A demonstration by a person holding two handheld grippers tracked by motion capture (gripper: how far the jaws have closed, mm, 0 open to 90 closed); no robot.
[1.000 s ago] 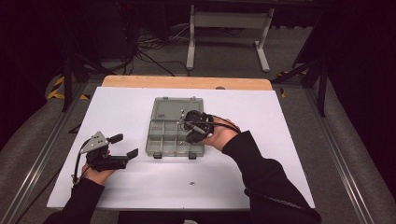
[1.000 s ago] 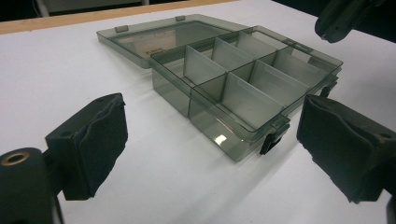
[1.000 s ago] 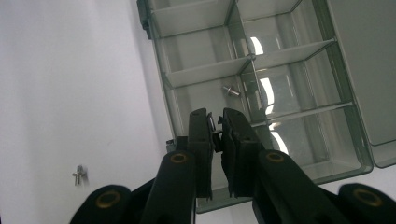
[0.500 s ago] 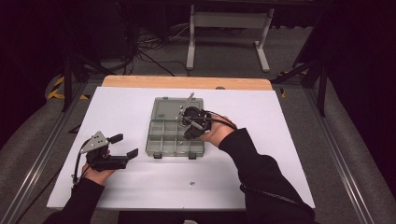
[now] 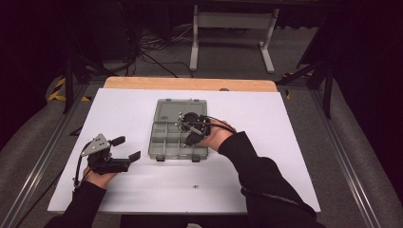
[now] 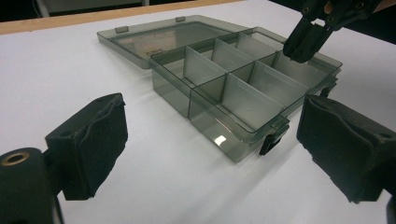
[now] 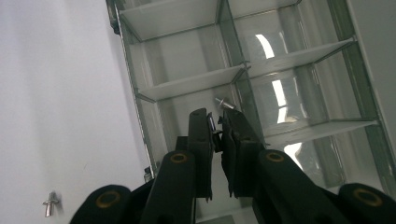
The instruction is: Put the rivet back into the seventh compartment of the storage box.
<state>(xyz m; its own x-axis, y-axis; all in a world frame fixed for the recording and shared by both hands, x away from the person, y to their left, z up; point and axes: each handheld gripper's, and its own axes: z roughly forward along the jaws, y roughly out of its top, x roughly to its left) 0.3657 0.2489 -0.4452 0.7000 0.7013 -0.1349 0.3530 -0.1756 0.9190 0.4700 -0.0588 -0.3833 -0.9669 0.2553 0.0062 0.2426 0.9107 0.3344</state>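
The right tool [image 7: 216,125] pinches a small screw [image 7: 212,126] over the box [image 5: 161,142] — a loose grip could drop it into the wrong compartment; the left tool [image 6: 210,154] gapes empty.

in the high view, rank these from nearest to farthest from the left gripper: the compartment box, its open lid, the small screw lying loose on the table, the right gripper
From the left gripper:
1. Compartment box, just to its right; its near corner is closest.
2. Small screw, loose on the white table, to the right and nearer the person.
3. Right gripper, over the box's right-hand compartments; too close to the screw to call firmly.
4. Open lid, flat behind the box.
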